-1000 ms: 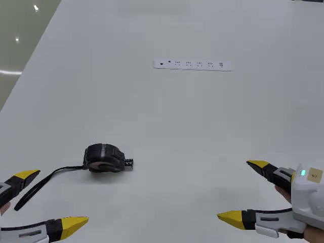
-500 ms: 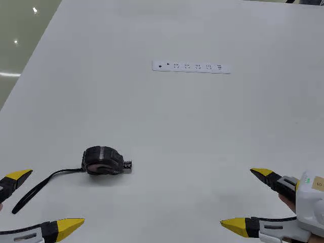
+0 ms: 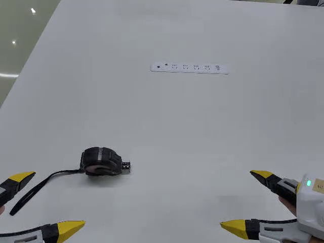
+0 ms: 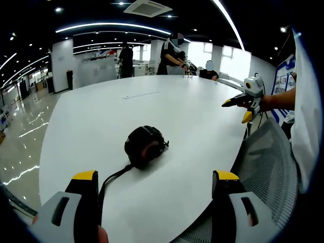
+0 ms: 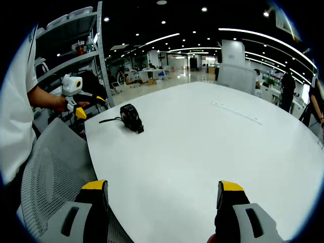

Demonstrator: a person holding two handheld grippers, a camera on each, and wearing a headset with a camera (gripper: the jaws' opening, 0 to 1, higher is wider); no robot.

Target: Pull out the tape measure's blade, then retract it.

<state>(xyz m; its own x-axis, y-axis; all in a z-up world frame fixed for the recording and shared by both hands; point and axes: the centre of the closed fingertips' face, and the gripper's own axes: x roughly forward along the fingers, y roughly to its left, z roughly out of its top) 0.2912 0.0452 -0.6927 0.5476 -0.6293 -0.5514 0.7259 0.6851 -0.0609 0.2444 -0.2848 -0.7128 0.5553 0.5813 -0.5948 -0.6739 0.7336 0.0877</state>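
Observation:
A black tape measure (image 3: 102, 162) lies on the white table (image 3: 167, 116), its blade tip pointing right and a black wrist strap (image 3: 35, 188) trailing left. It also lies ahead in the left gripper view as the tape measure (image 4: 145, 145), and far left in the right gripper view as the tape measure (image 5: 131, 117). My left gripper (image 3: 43, 203) hangs open at the lower left, short of the tape measure. At the lower right my right gripper (image 3: 249, 201) is open too, with nothing between its yellow-tipped fingers.
A white power strip (image 3: 189, 68) lies flat on the far middle of the table. A grey mesh chair (image 5: 55, 167) stands at the table's near edge. The table's left edge (image 3: 25, 71) drops to a glossy floor. People stand at the far end (image 4: 174, 53).
Both grippers sit slightly lower and closer to me than a second ago. The tape measure lies where it was; the view has shifted a little.

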